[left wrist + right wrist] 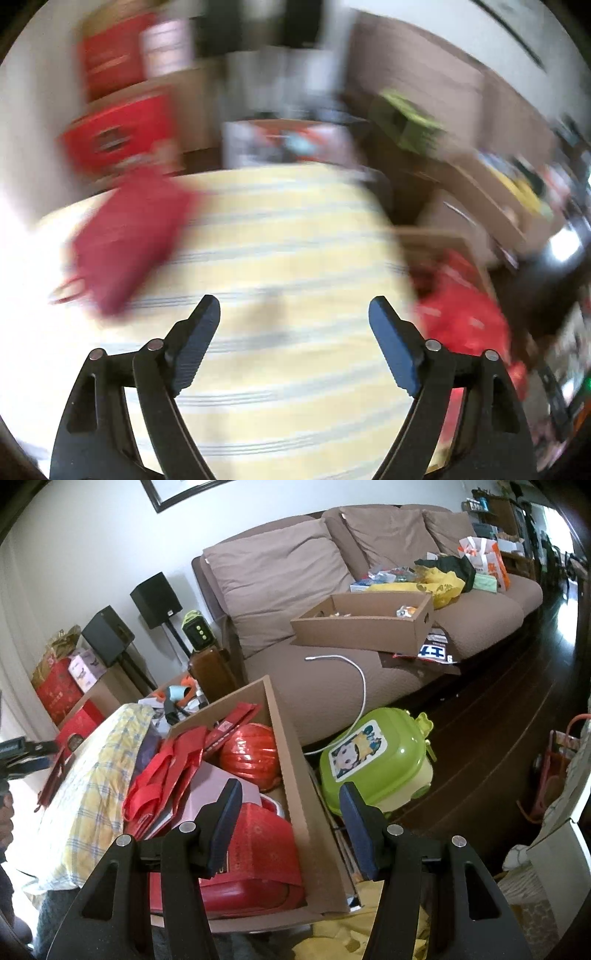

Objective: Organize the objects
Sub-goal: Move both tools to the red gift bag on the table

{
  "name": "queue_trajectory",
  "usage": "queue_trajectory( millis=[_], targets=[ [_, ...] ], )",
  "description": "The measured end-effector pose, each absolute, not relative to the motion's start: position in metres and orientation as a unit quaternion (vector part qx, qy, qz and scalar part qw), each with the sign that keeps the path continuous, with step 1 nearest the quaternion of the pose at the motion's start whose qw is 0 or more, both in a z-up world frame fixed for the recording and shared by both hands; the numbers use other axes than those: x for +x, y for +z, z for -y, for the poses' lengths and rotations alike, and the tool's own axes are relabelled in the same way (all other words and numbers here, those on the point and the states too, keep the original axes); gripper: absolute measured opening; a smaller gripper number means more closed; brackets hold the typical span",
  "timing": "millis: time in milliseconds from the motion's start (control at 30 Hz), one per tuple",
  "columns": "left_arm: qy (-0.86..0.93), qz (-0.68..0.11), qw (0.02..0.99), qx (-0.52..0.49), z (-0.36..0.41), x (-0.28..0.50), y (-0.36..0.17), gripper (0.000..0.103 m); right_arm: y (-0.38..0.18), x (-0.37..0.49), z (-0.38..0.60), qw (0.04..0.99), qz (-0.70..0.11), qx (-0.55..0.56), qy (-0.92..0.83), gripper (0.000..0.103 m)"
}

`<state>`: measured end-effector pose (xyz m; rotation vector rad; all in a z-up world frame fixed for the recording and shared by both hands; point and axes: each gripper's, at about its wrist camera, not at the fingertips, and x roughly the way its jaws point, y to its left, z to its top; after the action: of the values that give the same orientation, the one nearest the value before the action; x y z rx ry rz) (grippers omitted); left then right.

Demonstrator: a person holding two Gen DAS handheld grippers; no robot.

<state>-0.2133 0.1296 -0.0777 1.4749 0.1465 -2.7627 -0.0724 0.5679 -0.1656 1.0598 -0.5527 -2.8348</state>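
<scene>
- Honest read: your left gripper (293,314) has its fingers spread wide with nothing between them, just the yellow striped cloth (280,236) below. That whole view is smeared, so don't trust fine detail there.
- The likely next pick is the flat red bag (129,240), lying on the cloth at about 10 o'clock from the left fingertips, near but not touching them. I'd guess that's the step: go get it and bring it over to the box.
- Let the blur settle before you commit. Then line the fingers across the bag's thin edge or its handle rather than its flat face, since it looks floppy and will probably fold.
- Your right gripper (290,805) is partly parted and empty, hovering over the cardboard box (291,738), pointing down into it.
- The box is already stuffed: red bags (166,775), a red lantern (255,753), and a red case (258,853) right under the left pad. Anything new should go at 12 o'clock, by the lantern, where there looks to be some room.
- The green kids' case (376,760) sits on the floor at 1 o'clock, outside the box wall; leave it.
- The left gripper shows at 9 o'clock in the right view, well apart from the box.
</scene>
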Motion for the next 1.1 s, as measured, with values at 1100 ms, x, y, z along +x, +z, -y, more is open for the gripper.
queue_trajectory(
  millis=[1100],
  targets=[
    [-0.888,-0.126,0.03,0.442,0.117,-0.199,-0.116,0.081,-0.114,-0.188,-0.124,0.323,0.162,0.495,-0.79,0.079]
  ],
)
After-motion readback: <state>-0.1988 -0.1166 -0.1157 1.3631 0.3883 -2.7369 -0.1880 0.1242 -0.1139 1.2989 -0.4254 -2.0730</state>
